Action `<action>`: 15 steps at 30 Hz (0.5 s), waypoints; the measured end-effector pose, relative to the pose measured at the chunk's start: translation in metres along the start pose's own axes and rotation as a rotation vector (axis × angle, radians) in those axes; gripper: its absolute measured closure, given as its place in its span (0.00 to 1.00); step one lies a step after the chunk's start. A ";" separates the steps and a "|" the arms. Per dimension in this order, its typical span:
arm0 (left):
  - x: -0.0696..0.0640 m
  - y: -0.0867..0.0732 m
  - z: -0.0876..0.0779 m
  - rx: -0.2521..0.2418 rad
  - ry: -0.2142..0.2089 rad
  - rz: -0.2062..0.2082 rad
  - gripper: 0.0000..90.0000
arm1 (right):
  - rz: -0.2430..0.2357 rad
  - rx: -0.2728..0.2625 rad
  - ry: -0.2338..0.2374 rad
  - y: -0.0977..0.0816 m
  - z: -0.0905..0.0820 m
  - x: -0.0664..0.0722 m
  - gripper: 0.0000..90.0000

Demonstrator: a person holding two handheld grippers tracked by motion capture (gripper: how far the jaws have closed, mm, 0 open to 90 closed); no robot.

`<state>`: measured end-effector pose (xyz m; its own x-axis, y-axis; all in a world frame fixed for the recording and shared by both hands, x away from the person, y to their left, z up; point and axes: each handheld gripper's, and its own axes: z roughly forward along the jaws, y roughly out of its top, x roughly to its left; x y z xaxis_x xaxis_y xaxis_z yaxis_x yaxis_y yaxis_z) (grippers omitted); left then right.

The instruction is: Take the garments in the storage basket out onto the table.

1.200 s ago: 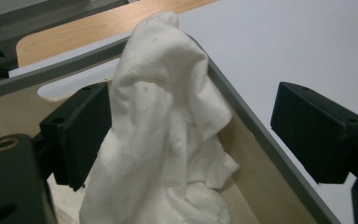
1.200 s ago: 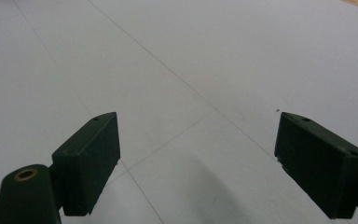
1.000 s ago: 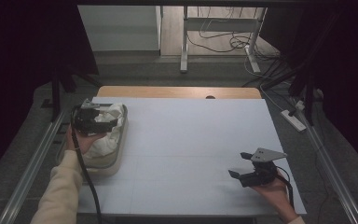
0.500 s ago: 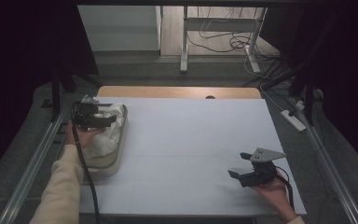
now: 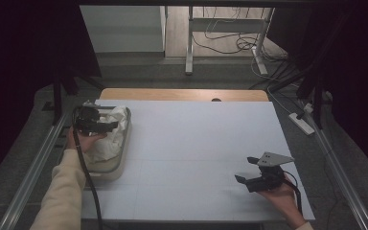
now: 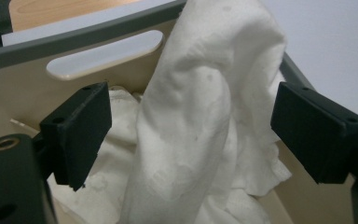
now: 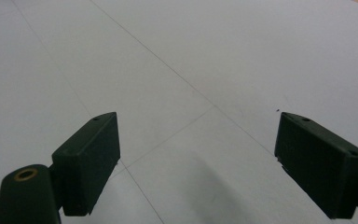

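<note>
**Open jaws frame white cloth in a tray at the table's left edge**

A pale sheet covers the table [image 5: 196, 158], its wooden far edge showing beyond, with dark curtains on both sides and cables on the floor behind. At the table's left edge sits a shallow beige tray [image 5: 112, 168] with a grey rim, holding a crumpled white cloth [image 5: 111, 139] that heaps above the rim. The person's left hand [image 5: 84, 142], in a cream sleeve, holds the left gripper [image 5: 106, 125] over the far part of the tray, right at the cloth. In the left gripper view the two black jaws stand wide apart, one on each side of a raised fold of the cloth [image 6: 200, 107]; whether either pad touches the fabric cannot be told, and neither presses it. Behind the fold the tray's [image 6: 23, 98] end wall shows a long slot handle, and more of the fabric lies bunched on the tray floor beneath the jaws. Well apart, near the table's front right corner, the right hand [image 5: 282, 199] holds the right gripper [image 5: 248, 169] low over the bare sheet, its grey three-cornered plate on top. In the right gripper view its jaws are spread wide with nothing between them, over the plain sheet [image 7: 177, 70] and its faint seam lines
</note>
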<state>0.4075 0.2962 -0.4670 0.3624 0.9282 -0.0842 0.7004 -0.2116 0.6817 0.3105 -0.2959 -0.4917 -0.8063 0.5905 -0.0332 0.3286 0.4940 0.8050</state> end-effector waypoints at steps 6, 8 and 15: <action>0.003 -0.002 0.002 0.019 -0.003 -0.006 0.15 | -0.001 0.001 0.001 0.000 0.001 0.000 0.15; 0.005 -0.003 0.003 0.024 -0.001 -0.008 0.15 | -0.002 0.004 0.000 0.000 0.001 0.000 0.15; 0.008 -0.005 0.008 0.051 -0.007 -0.024 0.14 | -0.003 0.004 0.002 0.000 0.001 0.000 0.15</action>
<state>0.4119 0.3024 -0.4767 0.3495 0.9310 -0.1050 0.7393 -0.2052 0.6413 0.3106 -0.2951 -0.4926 -0.8084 0.5877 -0.0342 0.3283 0.4983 0.8024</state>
